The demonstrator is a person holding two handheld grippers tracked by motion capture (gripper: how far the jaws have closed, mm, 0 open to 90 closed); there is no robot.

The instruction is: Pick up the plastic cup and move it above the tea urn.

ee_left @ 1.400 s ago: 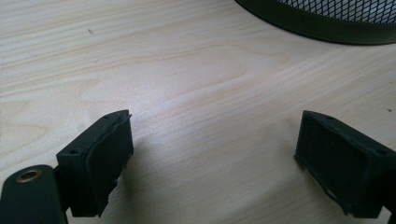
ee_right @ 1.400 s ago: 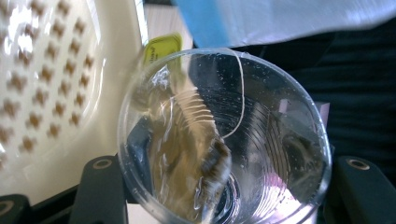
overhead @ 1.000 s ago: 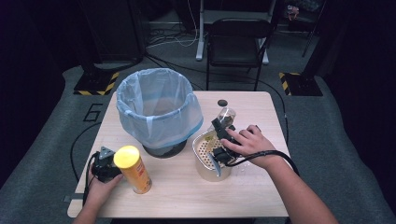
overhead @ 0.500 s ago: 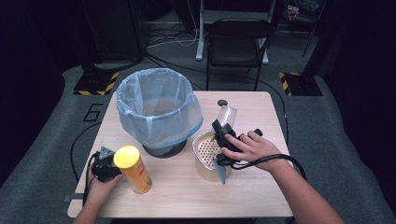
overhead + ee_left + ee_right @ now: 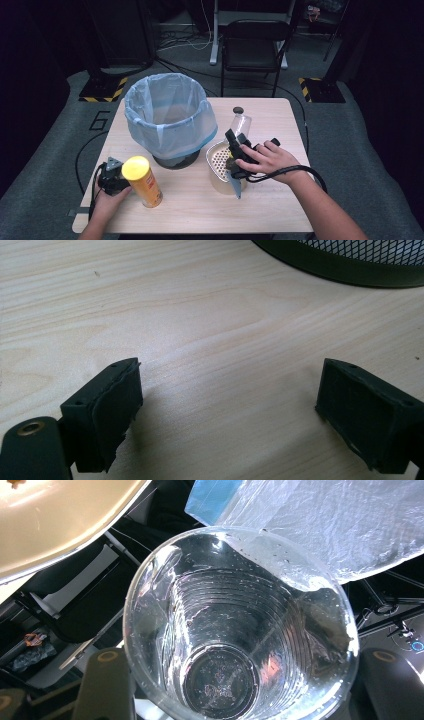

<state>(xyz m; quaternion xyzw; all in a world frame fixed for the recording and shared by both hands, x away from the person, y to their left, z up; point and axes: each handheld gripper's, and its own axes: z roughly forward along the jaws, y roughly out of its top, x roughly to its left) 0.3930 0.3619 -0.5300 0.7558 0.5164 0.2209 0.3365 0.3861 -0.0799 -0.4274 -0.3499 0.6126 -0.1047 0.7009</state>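
**Jaws and table stock, nearest first**

Jaws of the left gripper (image 5: 112, 176) stand apart over bare table (image 5: 210, 330), nothing between them; a yellow-lidded can (image 5: 141, 181) stands just beside it. Jaws of the right gripper (image 5: 239, 156) clamp a clear plastic cup (image 5: 240, 625), tilted above a perforated metal bowl (image 5: 216, 159). Behind: mesh bin (image 5: 172, 159) with pale blue liner (image 5: 170, 112). Beyond the table: a black chair (image 5: 255, 45).

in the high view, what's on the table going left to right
left gripper → yellow-lidded can → bin with the blue liner → cream strainer bowl → right gripper, which holds the clear plastic cup
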